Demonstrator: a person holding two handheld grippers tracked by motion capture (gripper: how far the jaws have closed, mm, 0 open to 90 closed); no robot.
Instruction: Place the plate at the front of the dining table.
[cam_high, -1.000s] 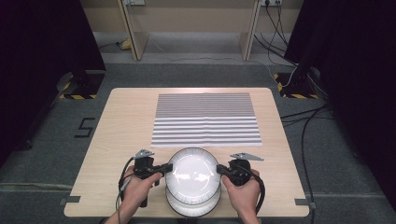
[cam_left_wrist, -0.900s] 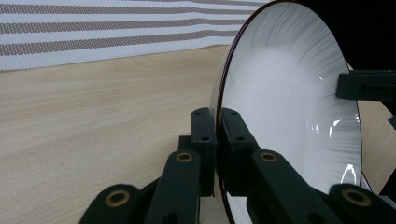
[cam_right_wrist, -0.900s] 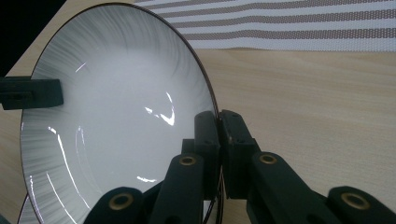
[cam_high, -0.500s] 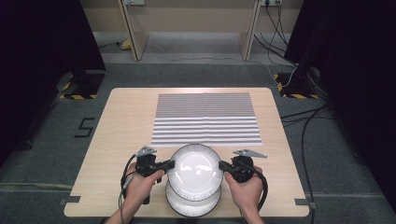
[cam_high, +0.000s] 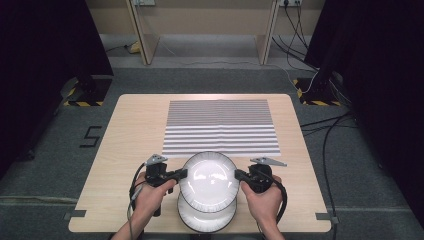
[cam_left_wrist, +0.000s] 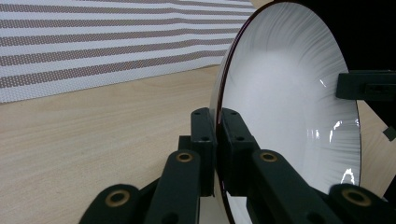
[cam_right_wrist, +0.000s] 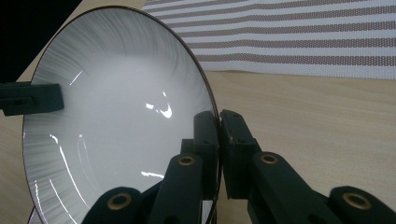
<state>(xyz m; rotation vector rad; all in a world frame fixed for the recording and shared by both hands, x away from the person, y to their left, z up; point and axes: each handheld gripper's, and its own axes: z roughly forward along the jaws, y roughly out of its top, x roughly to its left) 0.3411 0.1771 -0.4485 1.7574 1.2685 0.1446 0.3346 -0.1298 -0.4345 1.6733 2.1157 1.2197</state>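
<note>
Pale wood table (cam_high: 135, 130) on grey carpet, dark curtains at sides, cables on floor. Striped mat (cam_high: 221, 127) lies across far half of table. Upper plate (cam_high: 209, 181), white with dark rim, held over table's near edge, above and partly covering lower plate (cam_high: 206, 219). Left gripper (cam_high: 183, 173) clamped on upper plate's left rim; jaws pinch rim from both faces (cam_left_wrist: 218, 140). Right gripper (cam_high: 238, 174) clamped on opposite rim (cam_right_wrist: 218, 140). Both hands grip handles, forearms entering from near edge. Mat just beyond upper plate, not touching.

Lab: black curtains (cam_high: 45, 50), hazard-taped stands (cam_high: 84, 95), floor cables (cam_high: 330, 135).
</note>
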